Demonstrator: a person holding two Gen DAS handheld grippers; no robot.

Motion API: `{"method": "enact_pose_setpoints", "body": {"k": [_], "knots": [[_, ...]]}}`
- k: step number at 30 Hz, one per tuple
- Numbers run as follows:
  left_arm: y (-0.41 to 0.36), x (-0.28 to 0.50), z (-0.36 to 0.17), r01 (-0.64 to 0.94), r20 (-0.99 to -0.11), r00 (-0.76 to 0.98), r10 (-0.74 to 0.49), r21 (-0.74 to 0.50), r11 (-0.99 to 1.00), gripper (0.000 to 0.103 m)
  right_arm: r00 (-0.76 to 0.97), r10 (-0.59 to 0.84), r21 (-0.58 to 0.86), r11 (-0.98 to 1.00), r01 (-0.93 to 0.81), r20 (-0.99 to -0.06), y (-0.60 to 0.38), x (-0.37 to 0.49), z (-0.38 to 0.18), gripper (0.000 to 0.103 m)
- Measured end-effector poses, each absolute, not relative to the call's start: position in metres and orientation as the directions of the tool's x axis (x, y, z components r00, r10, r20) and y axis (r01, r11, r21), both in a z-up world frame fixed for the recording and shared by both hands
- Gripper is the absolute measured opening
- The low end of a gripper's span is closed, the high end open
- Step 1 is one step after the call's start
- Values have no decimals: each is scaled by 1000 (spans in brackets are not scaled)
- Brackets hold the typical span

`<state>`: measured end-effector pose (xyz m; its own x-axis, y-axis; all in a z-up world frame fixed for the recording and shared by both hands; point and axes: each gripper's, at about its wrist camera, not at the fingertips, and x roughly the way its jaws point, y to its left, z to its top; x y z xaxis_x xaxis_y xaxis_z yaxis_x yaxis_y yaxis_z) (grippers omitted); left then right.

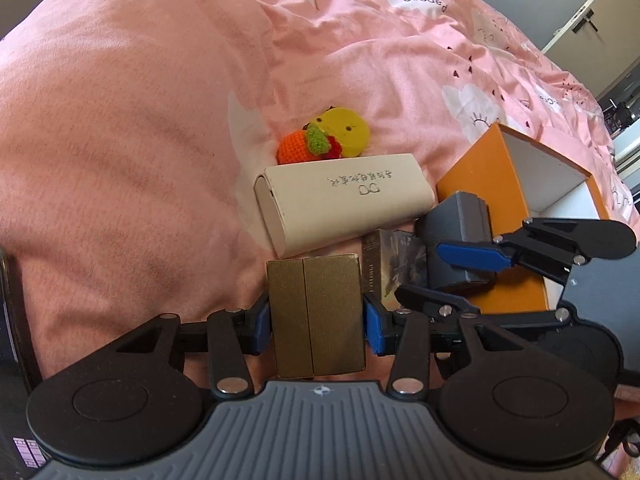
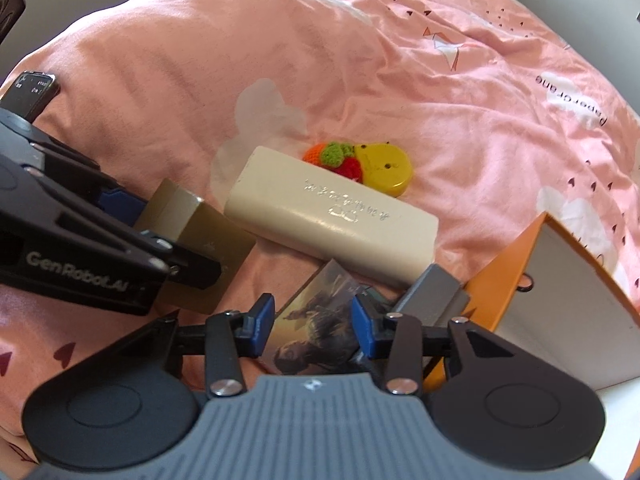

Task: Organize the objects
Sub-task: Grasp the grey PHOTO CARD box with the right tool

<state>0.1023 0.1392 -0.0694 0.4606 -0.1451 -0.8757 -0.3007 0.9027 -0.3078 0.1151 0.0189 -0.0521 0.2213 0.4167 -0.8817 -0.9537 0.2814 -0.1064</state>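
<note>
My left gripper (image 1: 318,324) is shut on a gold box (image 1: 316,312), its blue pads pressing both long sides; the right wrist view shows that box (image 2: 208,224) held just above the bedding. My right gripper (image 2: 314,328) hangs over a flat box with a printed picture (image 2: 316,332), which lies between the pads, with a thin gap at the left pad. A grey box (image 2: 436,292) sits just outside the right finger, against an open orange box (image 2: 508,264). Beyond lie a cream case (image 2: 332,216) and a yellow toy with crochet fruit (image 2: 384,164).
Everything lies on a rumpled pink duvet (image 1: 140,120) that bulges high on the left. The orange box (image 1: 476,168) has a white inside and stands at the bed's right edge. A door (image 1: 588,20) shows at the far right.
</note>
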Motion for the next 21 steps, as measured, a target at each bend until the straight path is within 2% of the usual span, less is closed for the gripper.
{"method": "enact_pose_setpoints", "body": {"k": [11, 12, 14, 18, 21], "knots": [[146, 98, -78, -318, -872, 477, -110, -288, 903, 52, 234, 286, -143, 306, -941, -929, 44, 107, -81, 53], [146, 97, -78, -318, -870, 479, -113, -292, 902, 52, 240, 277, -150, 310, -939, -930, 47, 107, -82, 55], [147, 95, -79, -315, -866, 487, -112, -294, 903, 52, 251, 259, -165, 314, -935, -933, 51, 105, -86, 67], [145, 92, -79, -306, -858, 504, -103, -288, 907, 52, 266, 210, -195, 307, -931, -941, 61, 103, -94, 70], [146, 90, -80, -302, -853, 512, -103, -291, 908, 52, 283, 182, -219, 305, -927, -942, 67, 102, -100, 78]]}}
